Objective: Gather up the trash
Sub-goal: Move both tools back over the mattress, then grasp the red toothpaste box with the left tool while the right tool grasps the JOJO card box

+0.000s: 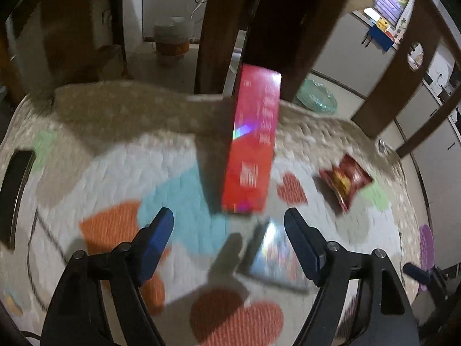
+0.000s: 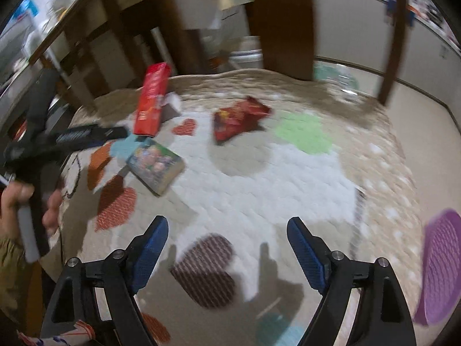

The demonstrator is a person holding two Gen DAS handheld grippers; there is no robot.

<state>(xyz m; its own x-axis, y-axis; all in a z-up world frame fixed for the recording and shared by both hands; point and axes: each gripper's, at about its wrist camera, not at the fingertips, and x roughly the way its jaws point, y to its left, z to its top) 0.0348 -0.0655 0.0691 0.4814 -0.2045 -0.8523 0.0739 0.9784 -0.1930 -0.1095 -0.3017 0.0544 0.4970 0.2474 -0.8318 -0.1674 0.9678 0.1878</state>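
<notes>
Red carton (image 1: 252, 144), snack bag (image 1: 344, 180) and shiny flat box (image 1: 273, 255) lie scattered on the quilt (image 1: 115, 158) at frame centre, while left tongs (image 1: 229, 225) and right tongs (image 2: 227, 232) hang wide and empty, likely readied for a pickup.

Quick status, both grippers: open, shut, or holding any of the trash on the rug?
Left gripper: open, holding nothing; small shiny box lies on the rug below its jaws.
Right gripper: open, holding nothing; only rug beneath.
</notes>
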